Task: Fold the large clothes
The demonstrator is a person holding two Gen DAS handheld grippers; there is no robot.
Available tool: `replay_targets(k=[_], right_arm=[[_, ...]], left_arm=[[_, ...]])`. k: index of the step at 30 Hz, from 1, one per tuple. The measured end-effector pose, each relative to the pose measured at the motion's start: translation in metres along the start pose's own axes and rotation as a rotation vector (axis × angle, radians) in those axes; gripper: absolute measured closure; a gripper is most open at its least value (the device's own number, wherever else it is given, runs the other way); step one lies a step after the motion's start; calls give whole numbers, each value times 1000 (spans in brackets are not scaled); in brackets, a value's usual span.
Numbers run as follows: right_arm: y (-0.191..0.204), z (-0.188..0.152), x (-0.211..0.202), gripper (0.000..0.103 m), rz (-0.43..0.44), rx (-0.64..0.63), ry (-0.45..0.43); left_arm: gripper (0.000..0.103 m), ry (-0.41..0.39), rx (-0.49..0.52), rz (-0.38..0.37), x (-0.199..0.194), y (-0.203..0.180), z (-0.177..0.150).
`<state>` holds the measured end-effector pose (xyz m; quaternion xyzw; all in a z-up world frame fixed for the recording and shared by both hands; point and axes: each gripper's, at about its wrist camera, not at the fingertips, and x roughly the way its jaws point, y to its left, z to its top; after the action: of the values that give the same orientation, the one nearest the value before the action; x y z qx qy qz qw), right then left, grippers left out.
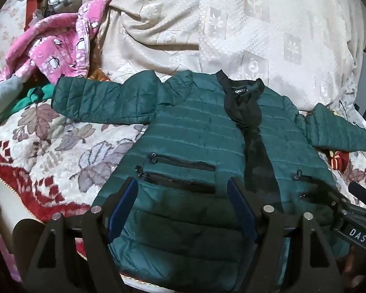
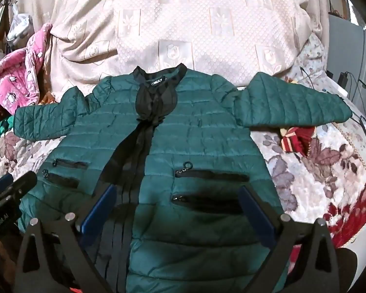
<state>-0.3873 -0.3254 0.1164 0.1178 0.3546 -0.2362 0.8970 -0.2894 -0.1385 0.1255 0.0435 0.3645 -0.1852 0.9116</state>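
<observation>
A dark green quilted jacket (image 1: pixel 195 131) lies front up on the bed, both sleeves spread out sideways, its black lining showing along the open front. It also shows in the right wrist view (image 2: pixel 197 134). My left gripper (image 1: pixel 183 185) is open, hovering over the jacket's lower left half near the zip pockets (image 1: pixel 180 163). My right gripper (image 2: pixel 178 193) is open, over the lower right half by its zip pockets (image 2: pixel 212 174). Neither holds anything. Each gripper shows at the edge of the other's view, the right gripper (image 1: pixel 353 195) and the left gripper (image 2: pixel 14 185).
The bed has a floral blanket (image 1: pixel 61 146) and a cream quilted cover (image 1: pixel 231 24) behind the jacket. A pink penguin-print garment (image 1: pixel 58 48) and other clothes are piled at the left. A red striped item (image 2: pixel 297 139) lies under the right sleeve. Cables lie at the far right (image 2: pixel 349 80).
</observation>
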Motion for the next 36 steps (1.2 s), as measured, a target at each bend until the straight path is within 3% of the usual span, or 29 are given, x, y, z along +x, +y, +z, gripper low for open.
replay_targets(k=[36], right_arm=[[-7,-9,28,1,-23,25,54]], left_arm=[[55,47,16,28,29,1,-11]])
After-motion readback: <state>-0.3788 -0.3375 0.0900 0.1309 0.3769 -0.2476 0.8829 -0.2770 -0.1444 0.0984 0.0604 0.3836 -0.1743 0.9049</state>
